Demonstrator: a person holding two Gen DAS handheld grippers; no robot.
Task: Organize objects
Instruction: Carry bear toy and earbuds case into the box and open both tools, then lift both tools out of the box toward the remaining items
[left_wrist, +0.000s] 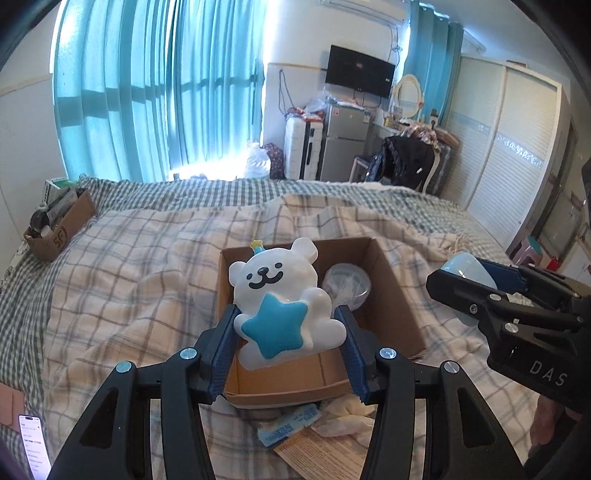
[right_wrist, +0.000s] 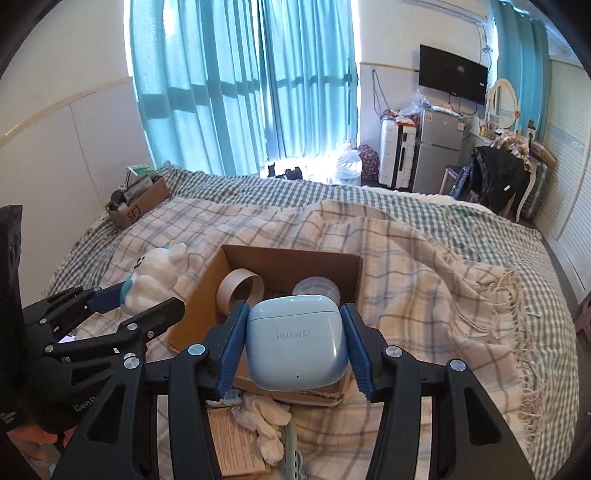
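**Two items held over the sorting box**

Left claw (left_wrist: 286, 332): clenched on a white plastic bear figurine with a blue star (left_wrist: 280, 299), above the open brown cardboard box (left_wrist: 391, 295) on the bed. Right claw (right_wrist: 295, 343): gripping a pale-blue Huawei earbud case (right_wrist: 297, 343) by its sides, apparently for depositing beside the clear round container (right_wrist: 316, 288).

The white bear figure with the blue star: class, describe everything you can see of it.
The white bear figure with the blue star looks like glossy moulded plastic or vinyl. It has round ears, a black smiling face, a tiny blue-and-yellow party hat by one ear, and hugs a raised blue star. It is upright, facing the left wrist camera, clamped at its sides by the left gripper and held above the open cardboard box on the checked blanket.
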